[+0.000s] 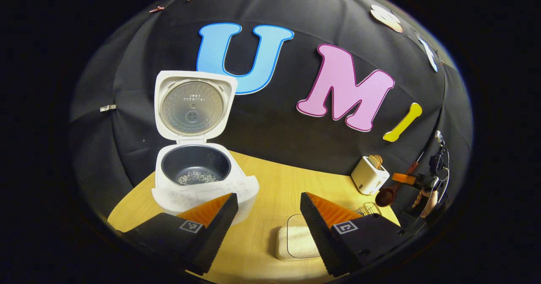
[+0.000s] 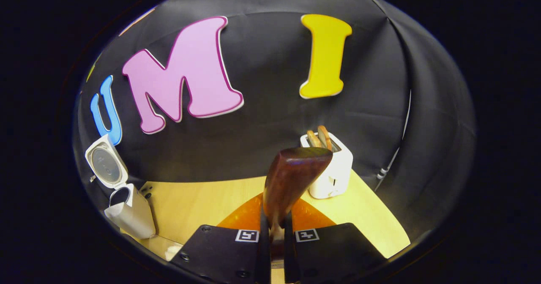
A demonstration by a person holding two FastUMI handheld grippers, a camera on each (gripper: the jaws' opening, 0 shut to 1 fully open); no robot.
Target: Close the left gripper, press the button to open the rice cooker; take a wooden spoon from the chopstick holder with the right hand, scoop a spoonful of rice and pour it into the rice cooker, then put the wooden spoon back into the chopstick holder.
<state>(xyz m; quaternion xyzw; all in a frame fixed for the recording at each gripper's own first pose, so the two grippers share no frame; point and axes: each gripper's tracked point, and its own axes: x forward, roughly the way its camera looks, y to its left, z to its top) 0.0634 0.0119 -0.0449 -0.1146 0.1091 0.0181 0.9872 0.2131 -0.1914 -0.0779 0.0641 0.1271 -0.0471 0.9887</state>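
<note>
The big light wooden table (image 1: pixel 274 182) holds everything. At its left end stands the white rice cooker (image 1: pixel 198 187) with its round lid (image 1: pixel 192 104) flipped straight up. A little white rice lies at the bottom of its dark inner pot (image 1: pixel 196 165). In the right gripper view the same cooker (image 2: pixel 129 212) sits far off to the left.

Near the right end stands a small white toaster (image 2: pixel 331 170) with two brown bread slices poking up out of it.

A shallow white tray of rice (image 1: pixel 296 241) lies flat on the table, close in front of the left gripper (image 1: pixel 268 201). That gripper's two fingers are spread wide apart and hold nothing.

The right gripper (image 2: pixel 274 229) pinches the dark brown wooden spoon (image 2: pixel 293 174) between both fingers. The spoon's long side points up and away from the gripper, with its wide bowl end on top, up in the air in front of the toaster. In the left gripper view, the spoon (image 1: pixel 386 195) leans with its bowl down to the left, near a small wire holder (image 1: pixel 367 209).
</note>
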